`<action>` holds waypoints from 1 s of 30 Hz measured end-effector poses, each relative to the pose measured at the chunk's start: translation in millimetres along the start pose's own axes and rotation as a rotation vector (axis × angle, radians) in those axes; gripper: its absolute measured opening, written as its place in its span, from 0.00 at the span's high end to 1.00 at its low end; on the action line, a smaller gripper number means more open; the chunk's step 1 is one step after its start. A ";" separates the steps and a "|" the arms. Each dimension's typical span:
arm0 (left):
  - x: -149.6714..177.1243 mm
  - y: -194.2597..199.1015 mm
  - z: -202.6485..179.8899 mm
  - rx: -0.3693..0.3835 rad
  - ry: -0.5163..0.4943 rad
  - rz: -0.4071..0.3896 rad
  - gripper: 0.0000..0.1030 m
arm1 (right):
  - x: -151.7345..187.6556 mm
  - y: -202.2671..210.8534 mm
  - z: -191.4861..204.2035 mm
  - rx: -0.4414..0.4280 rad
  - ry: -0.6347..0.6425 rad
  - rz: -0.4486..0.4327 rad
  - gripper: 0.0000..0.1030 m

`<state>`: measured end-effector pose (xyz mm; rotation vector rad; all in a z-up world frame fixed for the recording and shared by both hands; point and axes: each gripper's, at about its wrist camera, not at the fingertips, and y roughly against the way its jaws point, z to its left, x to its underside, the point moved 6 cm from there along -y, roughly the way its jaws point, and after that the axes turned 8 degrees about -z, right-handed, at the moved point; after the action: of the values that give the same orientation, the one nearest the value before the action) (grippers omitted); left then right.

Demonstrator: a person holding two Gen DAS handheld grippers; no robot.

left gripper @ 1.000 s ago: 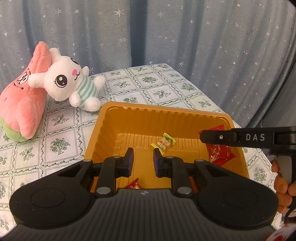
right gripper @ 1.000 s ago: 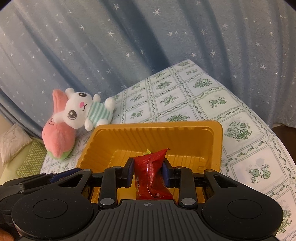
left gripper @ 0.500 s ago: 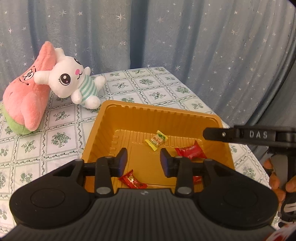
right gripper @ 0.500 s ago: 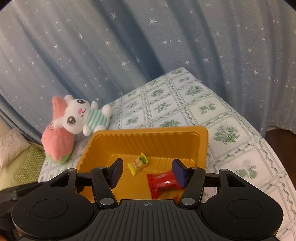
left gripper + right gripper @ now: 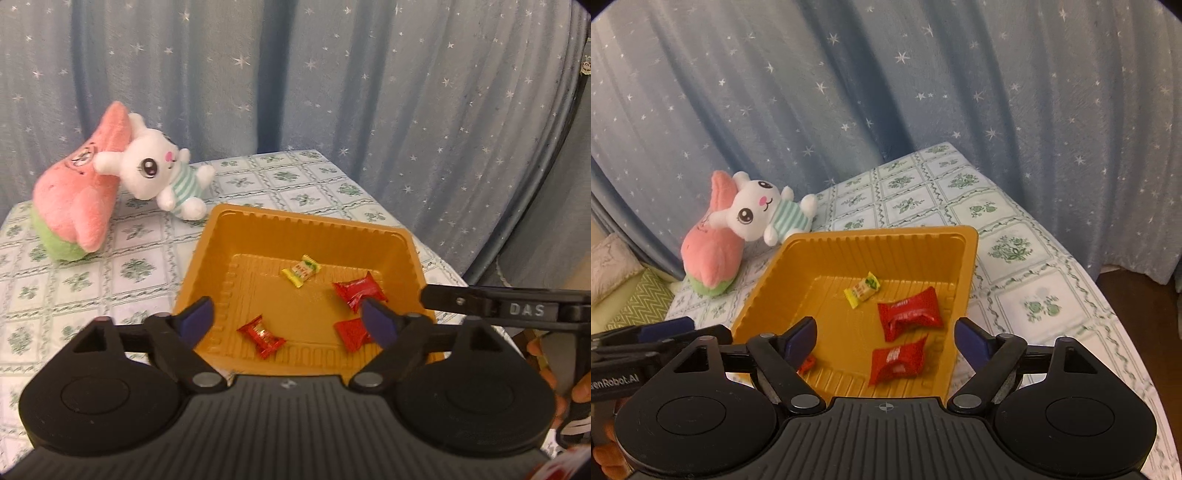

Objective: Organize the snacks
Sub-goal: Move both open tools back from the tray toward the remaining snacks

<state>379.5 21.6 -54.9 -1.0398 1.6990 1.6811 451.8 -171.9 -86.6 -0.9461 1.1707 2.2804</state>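
An orange plastic tray [image 5: 306, 225] [image 5: 886, 240] sits on the patterned tablecloth. It holds a small yellow candy [image 5: 301, 270] [image 5: 861, 289], two larger red snack packets [image 5: 360, 291] [image 5: 909, 312] [image 5: 897, 361] and a small red candy [image 5: 261, 336] at the near left. My left gripper [image 5: 286, 319] is open and empty above the tray's near edge. My right gripper [image 5: 886, 336] is open and empty above the tray's near edge. The right gripper's finger shows in the left wrist view [image 5: 480, 301].
A white bunny plush [image 5: 159, 177] [image 5: 764, 214] leans on a pink star plush [image 5: 81, 195] [image 5: 711, 251] at the table's back left. A blue starry curtain [image 5: 332, 74] hangs behind. The table's right edge [image 5: 1108, 295] drops to the floor.
My right gripper opened and let the red packet fall into the tray. Both grippers opened wider and pulled back and up from the tray.
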 end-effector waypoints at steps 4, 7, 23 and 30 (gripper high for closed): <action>8.7 21.2 3.7 -0.015 -0.016 -0.009 0.08 | 12.4 22.4 9.3 0.022 0.026 -0.016 0.19; 17.1 39.6 6.7 -0.022 -0.033 -0.022 0.06 | 23.4 37.6 17.3 0.031 0.038 -0.017 0.19; 79.5 143.0 44.1 0.015 0.013 0.003 0.05 | 99.5 108.7 78.5 0.037 0.079 0.009 0.19; 110.3 174.9 57.7 0.023 0.009 0.026 0.06 | 133.6 130.1 103.1 0.037 0.093 0.033 0.19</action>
<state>166.6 49.1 -48.1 -1.0213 1.7403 1.6716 240.2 -154.3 -69.0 -1.0356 1.2713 2.2534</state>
